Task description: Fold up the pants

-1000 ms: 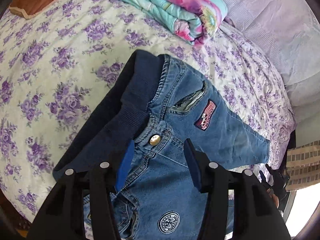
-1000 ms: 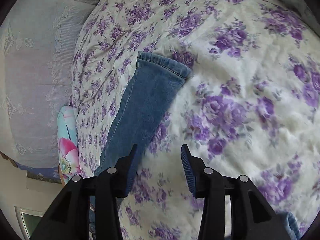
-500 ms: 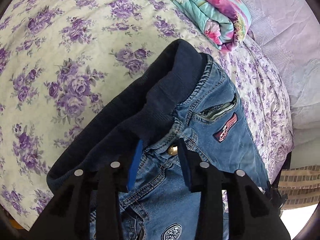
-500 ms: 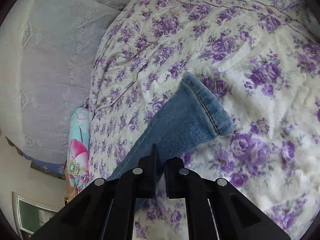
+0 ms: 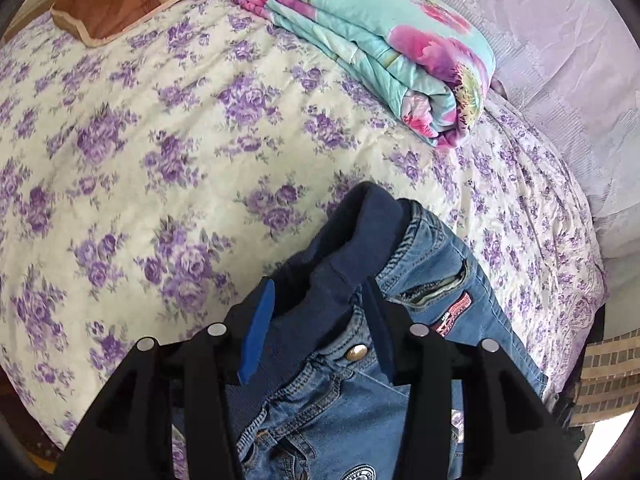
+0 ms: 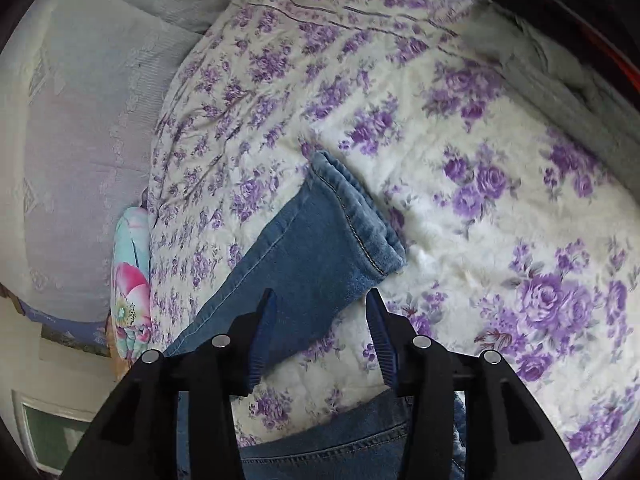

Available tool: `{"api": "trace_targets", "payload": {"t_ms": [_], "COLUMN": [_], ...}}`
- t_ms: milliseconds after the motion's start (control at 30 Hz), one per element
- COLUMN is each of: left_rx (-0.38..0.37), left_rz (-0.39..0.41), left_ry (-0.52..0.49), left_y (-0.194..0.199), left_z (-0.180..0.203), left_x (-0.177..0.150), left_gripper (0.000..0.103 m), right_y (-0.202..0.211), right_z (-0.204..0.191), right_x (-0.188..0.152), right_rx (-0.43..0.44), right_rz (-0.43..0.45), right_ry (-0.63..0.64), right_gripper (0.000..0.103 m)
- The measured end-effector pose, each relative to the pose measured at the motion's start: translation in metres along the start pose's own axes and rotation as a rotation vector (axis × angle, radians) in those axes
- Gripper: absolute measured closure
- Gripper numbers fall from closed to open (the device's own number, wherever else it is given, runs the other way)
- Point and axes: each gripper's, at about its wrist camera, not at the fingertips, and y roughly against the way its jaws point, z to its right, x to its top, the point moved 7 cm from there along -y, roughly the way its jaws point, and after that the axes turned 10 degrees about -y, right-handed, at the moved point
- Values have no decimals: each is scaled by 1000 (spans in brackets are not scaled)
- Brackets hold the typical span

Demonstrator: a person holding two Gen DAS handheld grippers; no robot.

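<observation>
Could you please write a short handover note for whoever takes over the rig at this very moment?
Left gripper: open, fingers either side of the dark waistband of the jeans; nothing clamped.
Right gripper: open, low over the leg near its hem; nothing held.
The jeans lie front up on the floral bedspread, and more denim shows under the right gripper. A folded floral blanket sits further back on the bed.
Done: I cannot see a finished fold.
Left: grip waistband and leg, then make the folds.
</observation>
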Motion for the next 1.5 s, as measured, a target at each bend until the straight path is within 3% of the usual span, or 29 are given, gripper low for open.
{"api": "trace_targets", "payload": {"t_ms": [67, 233, 300, 367, 500, 700, 833, 933, 1000, 1167, 1300, 1500], "left_rx": [28, 110, 114, 126, 150, 80, 8, -24, -61, -21, -40, -44], "left_rz": [-7, -20, -20, -28, -26, -10, -29, -40, -52, -46, -41, -53], "left_ry": [-34, -117, -152, -195, -254, -238, -236, -244, -235, -249, -222, -215], "left_y": [-8, -30, -36, -43, -53, -56, -60, -64, -68, -69, -65, -62], "left_z": [3, 9, 15, 20, 25, 16, 18, 21, 24, 26, 21, 19], "left_x": [11, 29, 33, 37, 43, 52, 51, 52, 52, 52, 57, 59], "left_gripper": [57, 44, 34, 31, 30, 30, 31, 44, 65, 76, 85, 88], "right_y": [7, 4, 3, -1, -19, -53, -80, -110, -130, -177, -207, -238], "right_z": [-19, -81, -103, -123, -152, -193, -221, -238, -246, -261, -264, -257], "right_x": [-2, -25, -40, -56, -74, -97, -113, -126, -133, -144, -153, -166], "right_rx": [31, 89, 88, 73, 64, 100, 122, 130, 124, 128, 130, 133], "right_rz": [12, 11, 26, 32, -28, -118, -184, -275, -333, -451, -531, -659], "right_ry": [84, 378, 526, 660, 780, 887, 1008, 1107, 1164, 1249, 1295, 1286], "right_gripper": [55, 29, 16, 11, 10, 10, 14, 24, 34, 51, 55, 58]}}
